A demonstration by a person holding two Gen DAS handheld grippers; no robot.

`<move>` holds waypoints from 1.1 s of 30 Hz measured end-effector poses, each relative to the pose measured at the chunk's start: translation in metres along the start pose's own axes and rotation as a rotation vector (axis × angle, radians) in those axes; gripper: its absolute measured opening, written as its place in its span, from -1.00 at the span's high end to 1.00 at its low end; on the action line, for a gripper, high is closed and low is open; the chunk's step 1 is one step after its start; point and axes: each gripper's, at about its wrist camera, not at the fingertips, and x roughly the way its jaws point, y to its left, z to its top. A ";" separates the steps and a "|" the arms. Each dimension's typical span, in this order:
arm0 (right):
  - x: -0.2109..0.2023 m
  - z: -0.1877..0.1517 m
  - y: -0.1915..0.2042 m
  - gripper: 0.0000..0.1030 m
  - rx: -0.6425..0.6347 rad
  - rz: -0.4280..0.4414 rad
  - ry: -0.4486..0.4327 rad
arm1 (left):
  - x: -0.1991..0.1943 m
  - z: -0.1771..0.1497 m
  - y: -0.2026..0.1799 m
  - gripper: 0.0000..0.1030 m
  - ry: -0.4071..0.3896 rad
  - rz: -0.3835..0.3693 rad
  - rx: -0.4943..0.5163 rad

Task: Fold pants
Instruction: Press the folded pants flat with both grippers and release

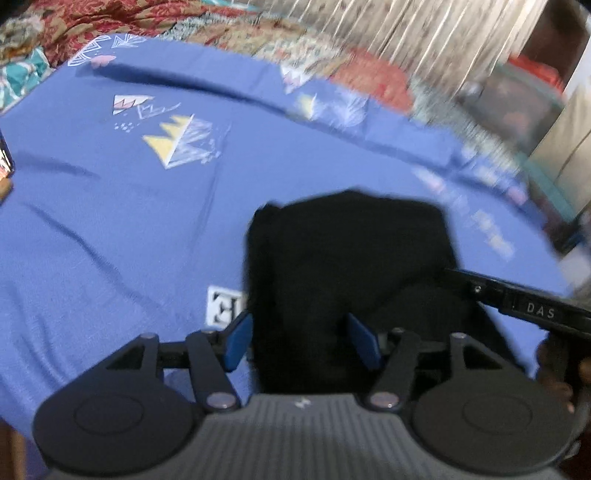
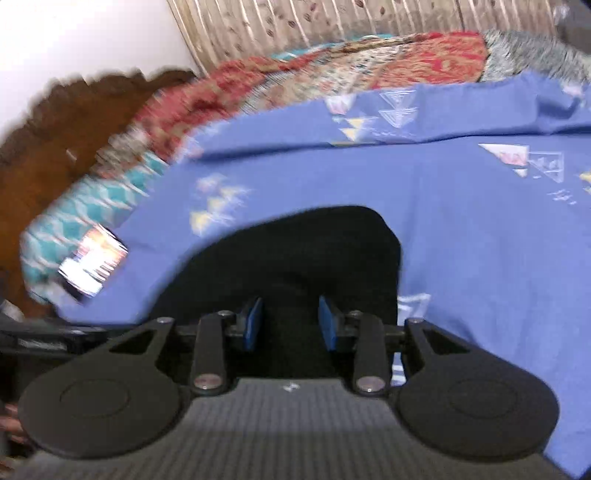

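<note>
The black pants (image 1: 347, 258) lie in a folded, roughly square bundle on the blue bed sheet (image 1: 110, 229). My left gripper (image 1: 301, 339) is just above the bundle's near edge, its blue pads (image 1: 238, 341) wide apart with the black cloth showing between them. In the right wrist view the pants (image 2: 314, 251) fill the centre. My right gripper (image 2: 290, 325) hovers at their near edge with a narrower gap between its pads (image 2: 328, 325), and I see no pinch on the cloth. The frames are motion-blurred.
A phone with a lit screen (image 2: 94, 264) lies on the sheet to the left. A red patterned blanket (image 2: 295, 81) and a teal cushion (image 2: 85, 206) border the sheet's far side, with a wooden headboard (image 2: 55, 140) and a curtain (image 1: 388, 26) behind. The right gripper's black body (image 1: 535, 314) crosses the left wrist view.
</note>
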 end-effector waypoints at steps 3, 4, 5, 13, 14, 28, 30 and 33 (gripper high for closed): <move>0.008 -0.014 -0.002 0.27 -0.017 -0.047 0.005 | 0.012 -0.003 -0.006 -0.14 0.019 0.037 0.001; 0.007 -0.013 -0.004 0.27 -0.013 -0.044 0.000 | 0.013 -0.003 -0.007 -0.14 0.020 0.047 0.000; 0.005 -0.012 -0.006 0.26 -0.001 -0.039 -0.001 | 0.013 -0.002 -0.008 -0.15 0.021 0.054 -0.001; -0.039 -0.015 -0.027 0.14 0.091 0.077 -0.090 | 0.012 -0.002 -0.007 -0.24 0.030 0.080 0.008; -0.043 -0.015 -0.031 0.14 0.089 0.103 -0.093 | 0.012 -0.001 -0.007 -0.25 0.031 0.080 0.006; 0.012 -0.025 0.039 0.38 -0.222 0.295 0.124 | 0.017 0.002 -0.009 -0.24 0.045 0.125 0.008; 0.011 -0.024 0.038 0.38 -0.216 0.292 0.120 | 0.015 0.001 -0.009 -0.24 0.041 0.118 0.007; 0.006 -0.022 0.027 0.36 -0.164 0.313 0.100 | 0.011 -0.001 -0.009 -0.25 0.035 0.105 0.005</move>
